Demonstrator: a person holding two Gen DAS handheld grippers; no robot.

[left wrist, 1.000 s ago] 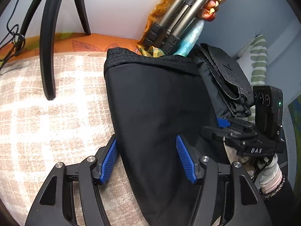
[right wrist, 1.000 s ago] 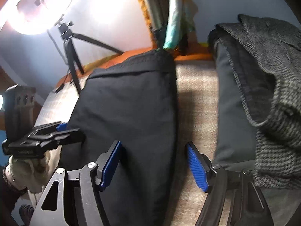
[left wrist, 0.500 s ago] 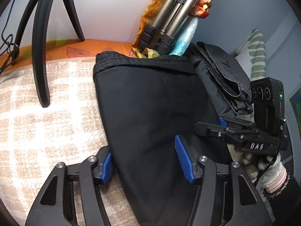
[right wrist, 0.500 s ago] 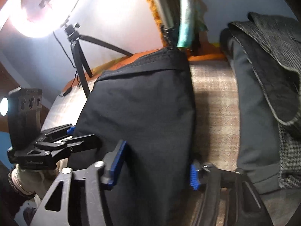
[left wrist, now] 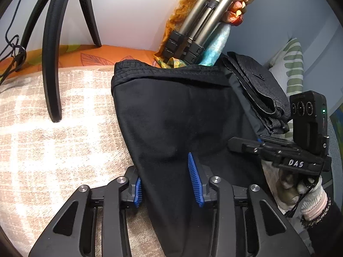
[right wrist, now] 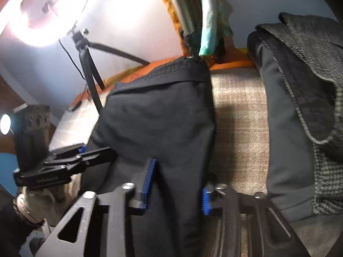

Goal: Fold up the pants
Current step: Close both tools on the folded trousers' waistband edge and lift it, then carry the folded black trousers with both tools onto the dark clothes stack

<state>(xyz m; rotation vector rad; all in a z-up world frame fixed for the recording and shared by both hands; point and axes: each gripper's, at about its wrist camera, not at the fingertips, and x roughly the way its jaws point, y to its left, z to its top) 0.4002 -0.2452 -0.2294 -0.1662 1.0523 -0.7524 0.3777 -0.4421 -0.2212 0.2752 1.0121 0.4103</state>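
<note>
Black pants (left wrist: 178,115) lie on a checked beige blanket (left wrist: 53,150), waistband at the far end. My left gripper (left wrist: 166,182) straddles the pants' near left edge, blue pads partly closed around the cloth. In the right wrist view the same pants (right wrist: 158,115) bunch up between the pads of my right gripper (right wrist: 175,184), which pinches the near right edge. Each gripper also shows in the other's view: the right one (left wrist: 278,150), the left one (right wrist: 64,162).
A pile of grey and dark folded clothes (right wrist: 300,96) lies right of the pants, also in the left wrist view (left wrist: 259,92). Tripod legs (left wrist: 53,53) stand on the blanket at left. A second tripod and colourful cloths (left wrist: 203,21) lean at the back wall.
Both grippers have closed inward on the pants' near edge. The cloth now bunches between the right pads. The left pads have narrowed around the fabric.
</note>
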